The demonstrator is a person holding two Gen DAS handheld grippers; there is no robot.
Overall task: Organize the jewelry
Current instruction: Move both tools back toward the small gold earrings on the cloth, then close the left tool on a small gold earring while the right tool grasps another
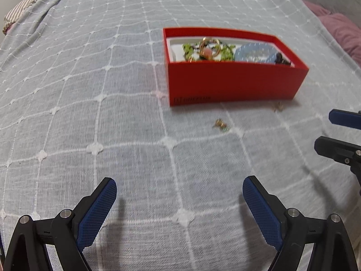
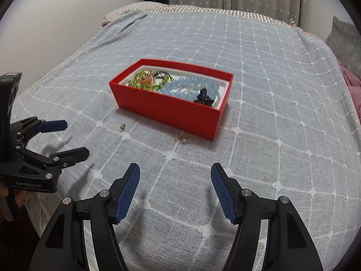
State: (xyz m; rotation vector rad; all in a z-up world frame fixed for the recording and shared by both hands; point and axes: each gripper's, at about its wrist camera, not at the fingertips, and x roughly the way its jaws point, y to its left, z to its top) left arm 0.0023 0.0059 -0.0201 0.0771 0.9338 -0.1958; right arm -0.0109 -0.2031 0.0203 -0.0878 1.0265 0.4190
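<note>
A red box (image 1: 234,85) (image 2: 171,115) stands on the bed. It holds a green bead strand (image 2: 144,82), a gold ring (image 1: 211,45), a pale blue bead bracelet (image 2: 191,84) and a small black piece (image 2: 204,97). Two small gold earrings lie loose on the bedspread in front of the box: one (image 1: 220,124) (image 2: 122,127) at its left corner, the other (image 1: 278,107) (image 2: 181,139) close to its front wall. My left gripper (image 1: 179,194) (image 2: 76,138) hovers wide open short of them, holding nothing. To its right, my right gripper (image 2: 175,180) (image 1: 323,130) is open and holds nothing too.
The grey-blue bedspread (image 2: 259,135) with a white grid covers the whole bed. A striped sheet (image 2: 158,6) shows at the far edge, a pink blanket (image 1: 343,29) and a grey pillow (image 2: 343,38) at the right. A white wall (image 2: 56,22) runs along the left.
</note>
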